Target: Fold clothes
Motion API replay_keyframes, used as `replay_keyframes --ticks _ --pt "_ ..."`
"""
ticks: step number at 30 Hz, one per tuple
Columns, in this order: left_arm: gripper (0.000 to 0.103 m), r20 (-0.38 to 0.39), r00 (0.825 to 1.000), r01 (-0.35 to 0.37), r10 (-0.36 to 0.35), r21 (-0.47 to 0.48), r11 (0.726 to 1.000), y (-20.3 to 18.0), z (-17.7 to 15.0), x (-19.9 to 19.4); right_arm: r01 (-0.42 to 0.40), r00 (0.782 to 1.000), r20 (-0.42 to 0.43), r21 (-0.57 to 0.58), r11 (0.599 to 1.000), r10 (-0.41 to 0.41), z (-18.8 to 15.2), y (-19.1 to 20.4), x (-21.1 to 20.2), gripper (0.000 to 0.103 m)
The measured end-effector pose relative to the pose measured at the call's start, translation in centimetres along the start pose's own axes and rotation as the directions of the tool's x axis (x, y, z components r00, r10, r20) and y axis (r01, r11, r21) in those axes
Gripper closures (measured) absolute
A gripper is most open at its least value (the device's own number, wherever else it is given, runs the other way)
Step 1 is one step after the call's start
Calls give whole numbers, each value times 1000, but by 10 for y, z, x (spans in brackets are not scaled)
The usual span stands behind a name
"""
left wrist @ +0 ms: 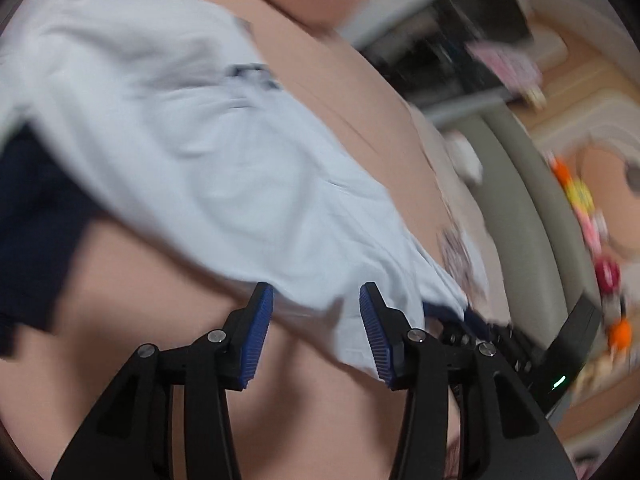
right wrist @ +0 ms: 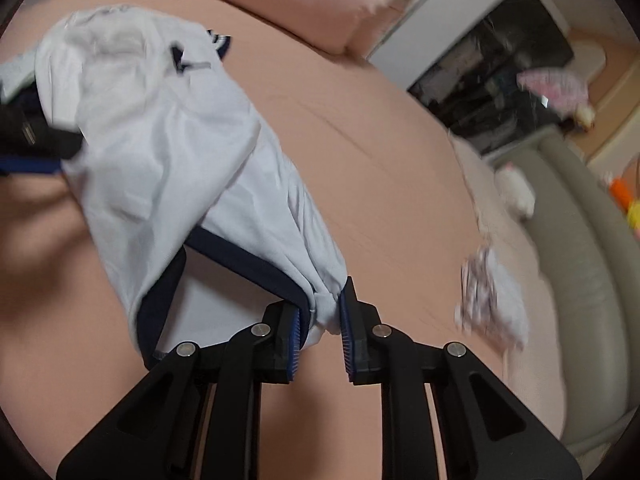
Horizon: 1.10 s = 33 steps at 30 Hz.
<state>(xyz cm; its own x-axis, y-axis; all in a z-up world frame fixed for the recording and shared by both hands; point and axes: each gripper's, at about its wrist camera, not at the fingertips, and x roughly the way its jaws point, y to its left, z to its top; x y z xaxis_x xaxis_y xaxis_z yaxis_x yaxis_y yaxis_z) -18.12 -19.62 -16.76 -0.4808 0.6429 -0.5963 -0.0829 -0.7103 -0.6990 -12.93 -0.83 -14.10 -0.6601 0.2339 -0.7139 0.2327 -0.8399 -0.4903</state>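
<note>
**White cotton shirt pinched at one corner, other side loose**

White, thin fabric with navy trim: the shirt (right wrist: 168, 152) hangs and drapes above the pink bed (right wrist: 380, 160), partly lifted, its far end sagging back toward the sheet. My right gripper (right wrist: 324, 312) is clenched on a bunched fold of it beside the navy-edged opening, with cloth squeezed between the blue pads (right wrist: 347, 344). My left gripper (left wrist: 316, 312) stands released, jaws spread wide, with the hem of the shirt (left wrist: 224, 168) lying across the gap but not pinched. A dark navy garment (left wrist: 36, 216) lies under or beside the shirt on my left; I cannot tell which.

I judge the shirt light, limp and quick to slide; it will not hold any shape by itself, so one grip leaves it twisting into a rope. The ribbed pads should hold it well if I take a doubled edge, not a single layer. My best hold for the left looks to be the hem corner right in front of the jaws, so both corners can be drawn apart and the cloth spread flat on the bed before any fold. A small patterned piece (right wrist: 492, 304) lies well apart near the bed's edge
</note>
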Motion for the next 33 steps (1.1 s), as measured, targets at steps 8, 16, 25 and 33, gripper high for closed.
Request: replay_keyframes --ticks 8,16,25,33 --pt "54 -113 991 -49 77 232 971 -119 -51 65 57 998 -3 71 996 -57 -51 -68 -27 88" --pt "76 -180 922 -261 344 369 892 -167 -98 111 62 998 -39 180 982 -56 -91 -117 -25 88" --pt "88 -157 906 -345 393 264 901 -169 -134 58 -16 999 -44 308 951 31 -157 -142 -30 88" --pt "48 -110 875 -354 471 519 778 -253 -136 145 -217 973 27 451 866 229 -180 -164 -16 87"
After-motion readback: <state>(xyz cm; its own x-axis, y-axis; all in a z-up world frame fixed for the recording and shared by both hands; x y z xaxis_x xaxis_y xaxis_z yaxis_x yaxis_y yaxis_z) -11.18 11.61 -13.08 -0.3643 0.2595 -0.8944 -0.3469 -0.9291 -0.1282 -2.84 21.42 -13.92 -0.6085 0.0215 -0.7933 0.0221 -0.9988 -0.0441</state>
